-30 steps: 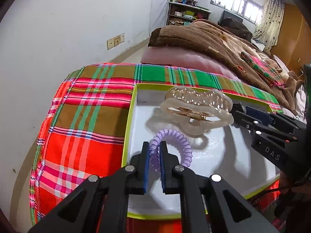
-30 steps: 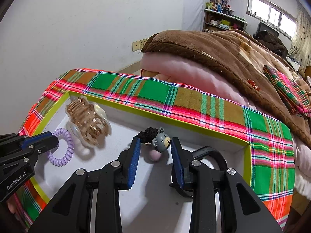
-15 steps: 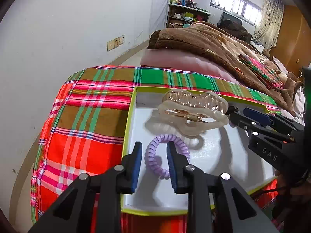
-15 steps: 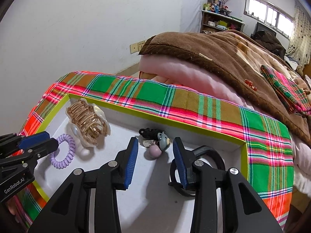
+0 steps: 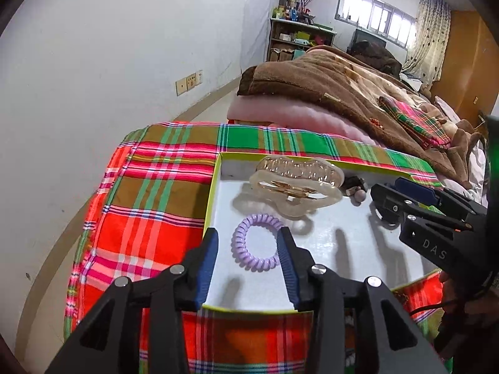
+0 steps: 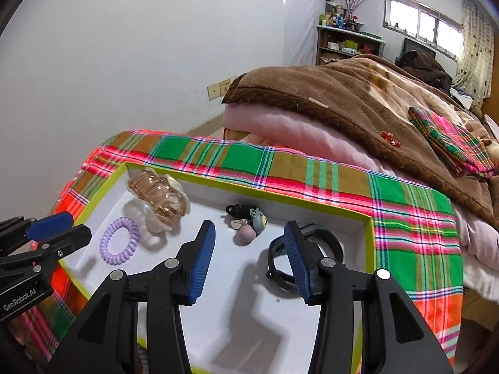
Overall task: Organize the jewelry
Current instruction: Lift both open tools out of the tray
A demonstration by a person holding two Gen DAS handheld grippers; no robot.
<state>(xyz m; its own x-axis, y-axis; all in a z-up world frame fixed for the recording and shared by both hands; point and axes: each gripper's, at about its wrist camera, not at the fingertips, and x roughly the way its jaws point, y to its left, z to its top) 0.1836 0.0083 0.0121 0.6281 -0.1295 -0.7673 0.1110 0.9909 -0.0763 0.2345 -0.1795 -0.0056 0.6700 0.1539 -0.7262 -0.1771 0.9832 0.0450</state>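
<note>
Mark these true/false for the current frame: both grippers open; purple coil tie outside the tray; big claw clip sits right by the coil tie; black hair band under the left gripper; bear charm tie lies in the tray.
1. Both the left gripper and the right gripper are open. True.
2. The purple coil hair tie lies outside the tray. False: it lies on the tray's white floor, between the left gripper's spread fingers.
3. The translucent claw clip sits right beside the coil tie. True.
4. The black hair band is under the left gripper. False: it lies at the right gripper's side, partly behind its right finger.
5. The bear charm hair tie lies in the tray. True.
</note>
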